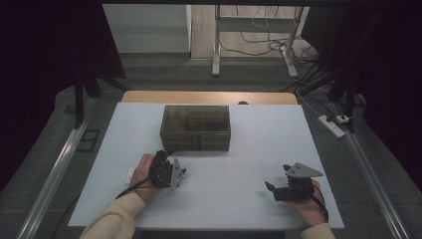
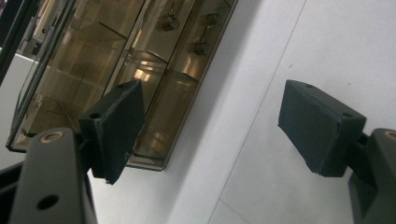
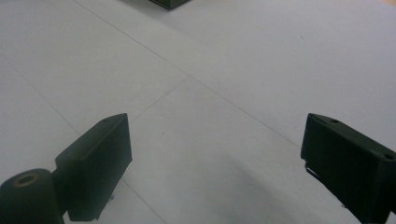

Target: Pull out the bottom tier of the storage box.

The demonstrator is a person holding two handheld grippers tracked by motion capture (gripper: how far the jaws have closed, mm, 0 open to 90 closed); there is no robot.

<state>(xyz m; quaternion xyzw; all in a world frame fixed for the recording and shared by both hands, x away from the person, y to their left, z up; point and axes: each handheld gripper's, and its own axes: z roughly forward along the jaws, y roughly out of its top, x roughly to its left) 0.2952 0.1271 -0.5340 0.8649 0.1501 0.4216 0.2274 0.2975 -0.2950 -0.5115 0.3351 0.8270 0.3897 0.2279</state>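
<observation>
On white table (image 1: 239,199), smoky translucent compartment box (image 1: 195,127), lid closed, latched

The high camera sits above my side of the bench (image 1: 239,199) and looks forward and down, far enough back to take in the whole white top and the floor beyond. The camera on my left tool (image 2: 212,126) rides low and close, tilted hard (the bench seams run diagonally), facing the smoked box (image 2: 116,60) just ahead. The camera on my right tool (image 3: 215,158) looks along its jaws across bare bench, with a corner of the box (image 3: 168,3) at its top edge. All three views share the box (image 1: 195,127) and the white top around it.
</observation>
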